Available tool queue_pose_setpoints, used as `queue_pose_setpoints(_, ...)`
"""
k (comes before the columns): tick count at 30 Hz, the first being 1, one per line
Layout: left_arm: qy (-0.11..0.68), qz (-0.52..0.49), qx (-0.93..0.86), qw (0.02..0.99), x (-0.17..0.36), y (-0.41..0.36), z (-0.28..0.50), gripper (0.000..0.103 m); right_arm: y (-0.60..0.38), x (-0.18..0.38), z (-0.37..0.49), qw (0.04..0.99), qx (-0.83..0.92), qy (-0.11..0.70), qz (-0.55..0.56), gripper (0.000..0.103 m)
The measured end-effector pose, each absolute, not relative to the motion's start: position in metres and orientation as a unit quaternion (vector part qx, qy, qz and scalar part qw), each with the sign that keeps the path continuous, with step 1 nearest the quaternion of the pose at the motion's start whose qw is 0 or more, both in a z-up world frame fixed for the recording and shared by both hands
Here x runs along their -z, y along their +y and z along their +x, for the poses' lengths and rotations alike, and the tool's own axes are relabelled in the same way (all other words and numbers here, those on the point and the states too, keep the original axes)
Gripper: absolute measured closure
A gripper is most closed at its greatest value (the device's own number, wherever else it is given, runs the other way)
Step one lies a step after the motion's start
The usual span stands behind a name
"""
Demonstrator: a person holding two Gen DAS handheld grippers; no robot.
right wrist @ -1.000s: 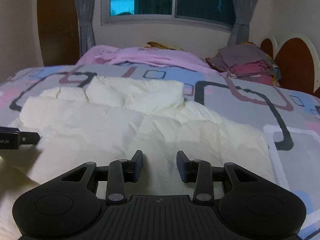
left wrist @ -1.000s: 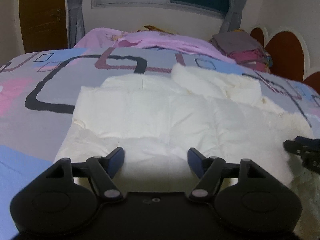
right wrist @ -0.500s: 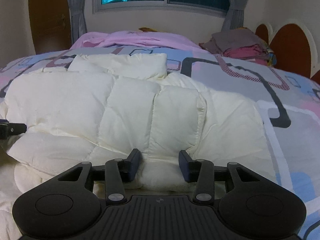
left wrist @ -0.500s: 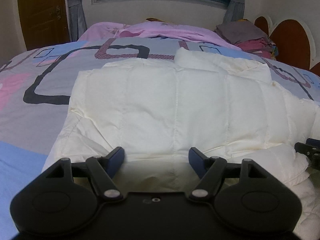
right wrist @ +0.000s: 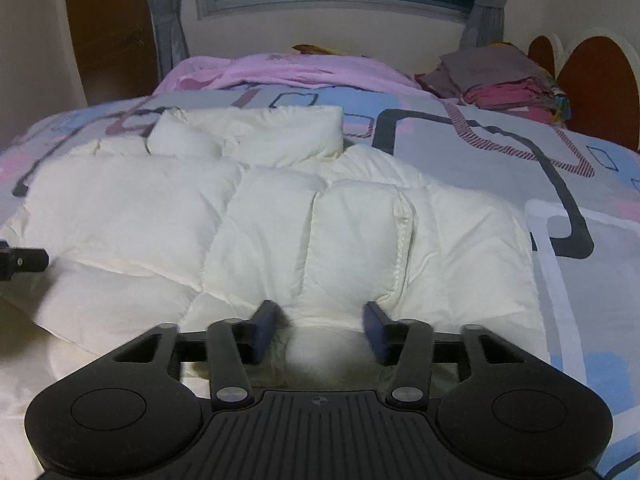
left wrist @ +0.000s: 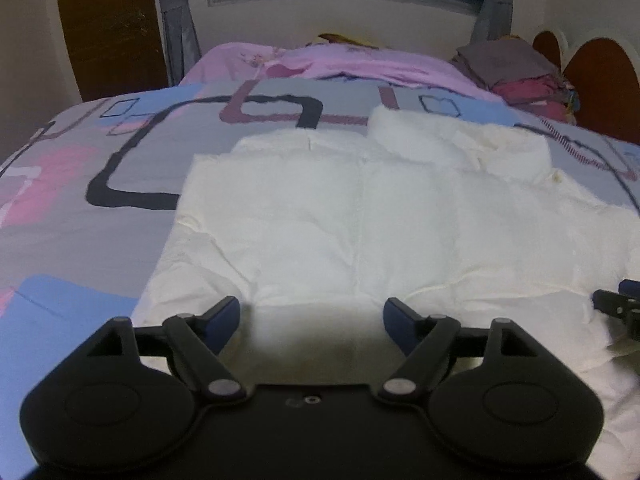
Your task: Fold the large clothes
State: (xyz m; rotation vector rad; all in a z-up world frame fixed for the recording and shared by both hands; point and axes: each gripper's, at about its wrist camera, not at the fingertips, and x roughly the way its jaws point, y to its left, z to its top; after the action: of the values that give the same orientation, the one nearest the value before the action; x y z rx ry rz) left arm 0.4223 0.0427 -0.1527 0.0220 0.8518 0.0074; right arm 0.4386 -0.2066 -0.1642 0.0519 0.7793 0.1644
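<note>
Partly blurred white jacket (left wrist: pixel 380 220), near edge cropped

A cream-white quilted jacket (right wrist: pixel 280 216) lies on a bedspread (right wrist: pixel 500 152) of grey, pale blue and pink, printed with dark rounded-rectangle outlines and maroon-striped ones. At the bed's far edge are a lilac-pink blanket (right wrist: pixel 288 70) and a stack of folded clothes (right wrist: pixel 500 76) in grey and magenta. Both black tongs (left wrist: pixel 312 312) (right wrist: pixel 320 320) carry dark blue pads.

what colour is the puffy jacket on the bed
Cream white, plain, with quilted seams; the puffy jacket shows best in the right wrist view.
</note>
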Motion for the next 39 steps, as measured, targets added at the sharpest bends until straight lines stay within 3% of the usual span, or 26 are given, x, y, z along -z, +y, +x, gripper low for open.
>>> queue_pose_setpoints(2,0.410,0.007,-0.005,0.912,0.145,0.045,0.414,0.024,-0.206,0.155,0.431,0.927,-0.078,0.366,0.032,0.027)
queue_pose_setpoints(16,0.391,-0.006,0.041,0.919,0.119,0.055,0.360,0.021,-0.204,0.123,0.341,0.934,-0.075,0.347,0.036,0.027)
queue_pose_setpoints(39,0.406,-0.021,0.039,0.913,0.138,0.130,0.229,0.020,-0.209,0.139,0.180,0.927,0.005,0.374,0.023,0.025)
